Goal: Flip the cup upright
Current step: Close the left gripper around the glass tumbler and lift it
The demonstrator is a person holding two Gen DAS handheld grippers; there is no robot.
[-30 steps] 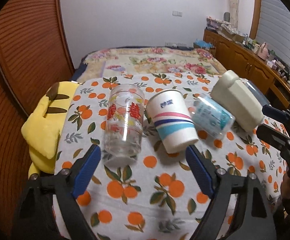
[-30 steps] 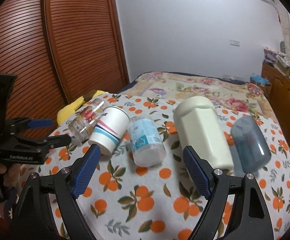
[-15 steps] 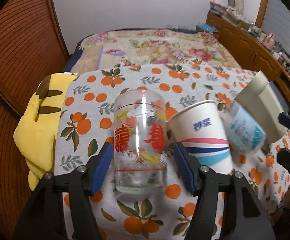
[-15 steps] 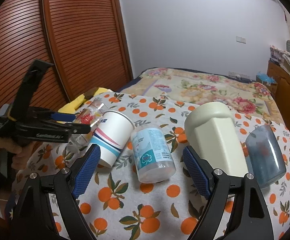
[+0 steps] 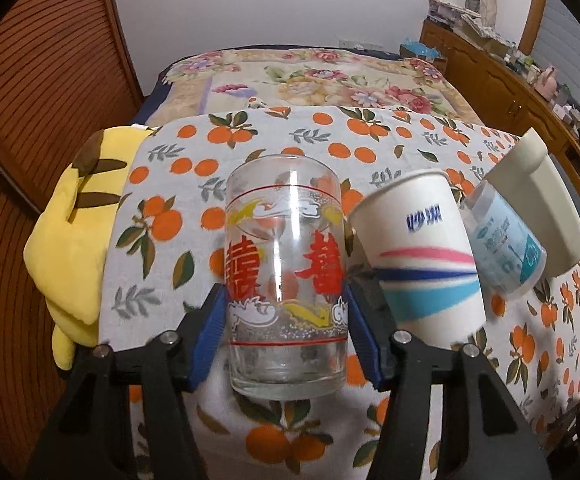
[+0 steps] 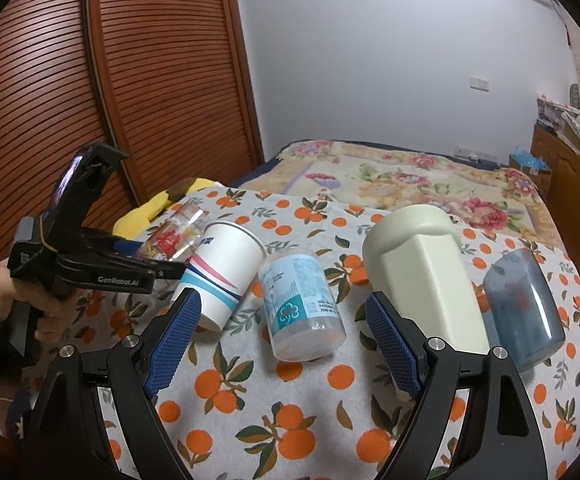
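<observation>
Clamping glass cup (image 5: 285,276) sideways, left jaws level over tablecloth (image 5: 169,216); right jaws spread, unladen.

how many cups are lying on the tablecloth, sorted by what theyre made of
glass cup: 1
paper cup: 1
clear plastic cup: 1
cream plastic cup: 1
blue-grey plastic cup: 1
total: 5

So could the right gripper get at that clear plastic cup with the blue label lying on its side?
Probably yes: the right gripper is open, the clear plastic cup with the blue label lies just ahead between its fingers, and nothing blocks the way.
</observation>
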